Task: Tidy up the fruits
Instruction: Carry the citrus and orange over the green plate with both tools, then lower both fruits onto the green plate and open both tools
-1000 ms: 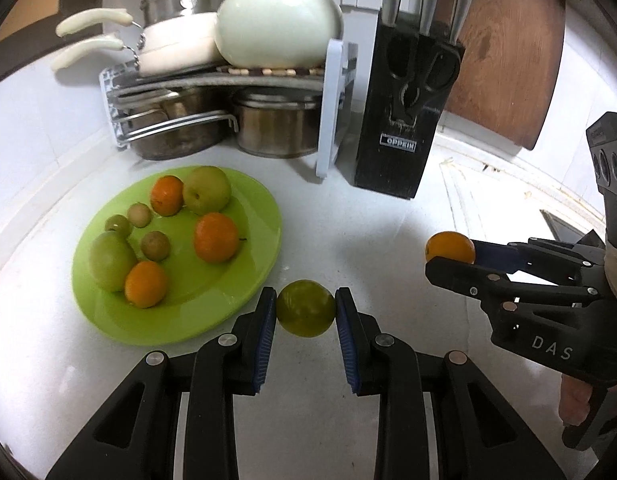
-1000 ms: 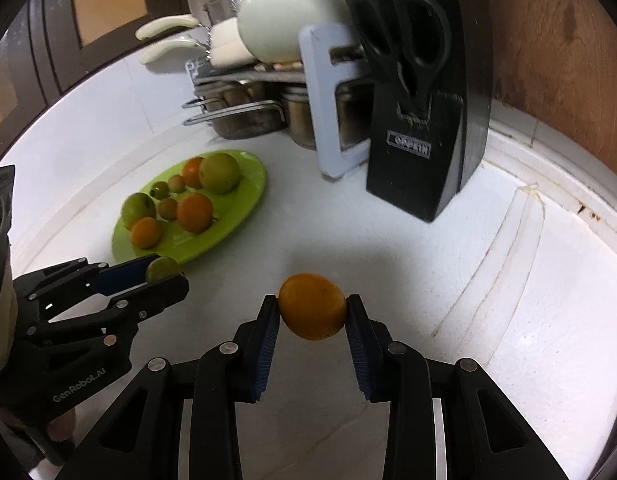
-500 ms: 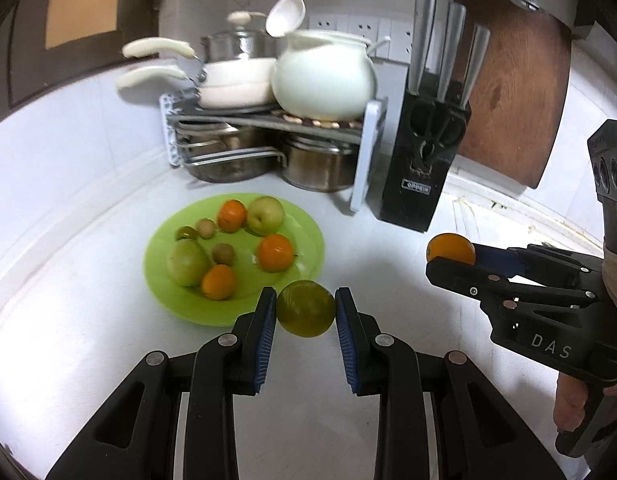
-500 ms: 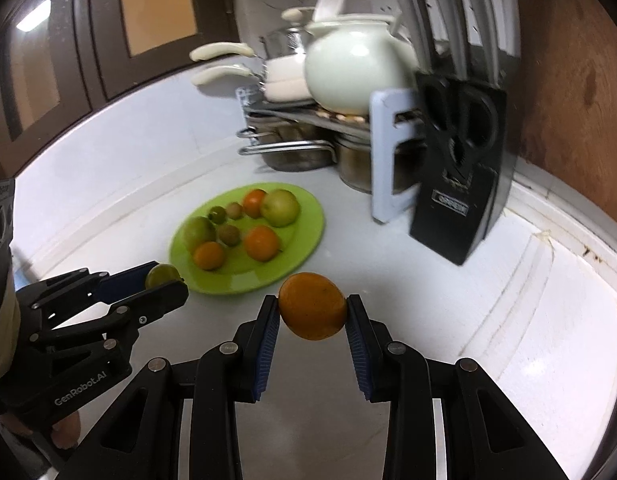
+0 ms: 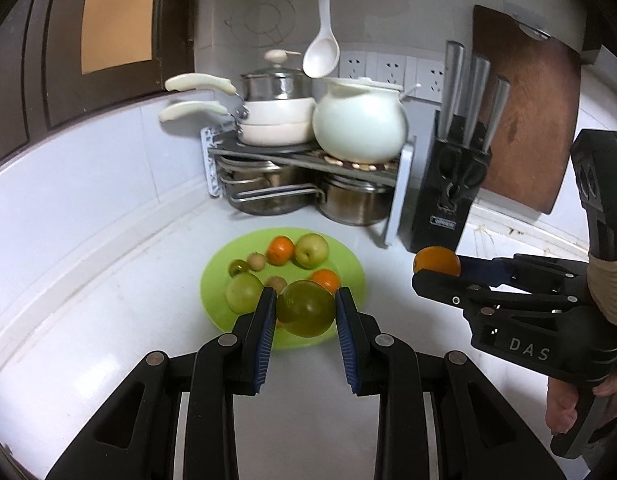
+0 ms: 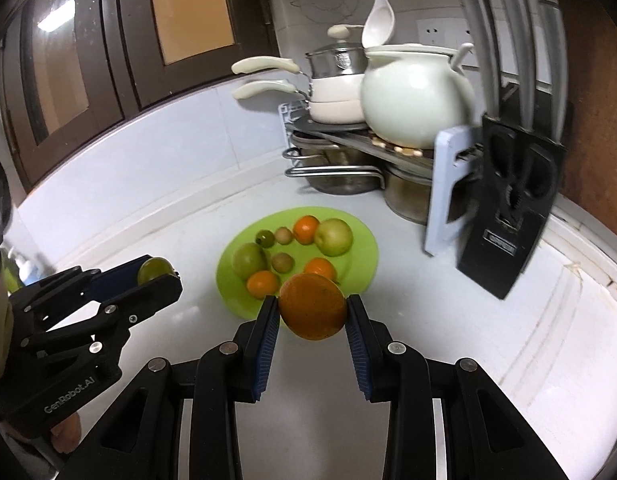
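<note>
Grippers have both drawn back and risen since a second ago, so the green plate (image 5: pixel 350 280) now looks smaller and farther off, and the hanging white ladle (image 5: pixel 321 56) and wall sockets have come into view above the pot rack (image 5: pixel 308 160). The grips themselves are unchanged. The left gripper (image 5: pixel 306 308) has its jaws closed on a green fruit (image 5: pixel 306 308), round, glossy and yellowish-green, held in the air in front of the plate's near edge. The right gripper (image 6: pixel 312 312) has its jaws clamped on an orange (image 6: pixel 312 306), dimpled and evenly coloured, also held in the air on the near side of the plate. On the white counter (image 6: pixel 448 320), the plate carries three small oranges, two larger pale green fruits, two small brownish ones and a small dark green one. A black knife block (image 6: pixel 512 208) stands to the right, beside the rack.
</note>
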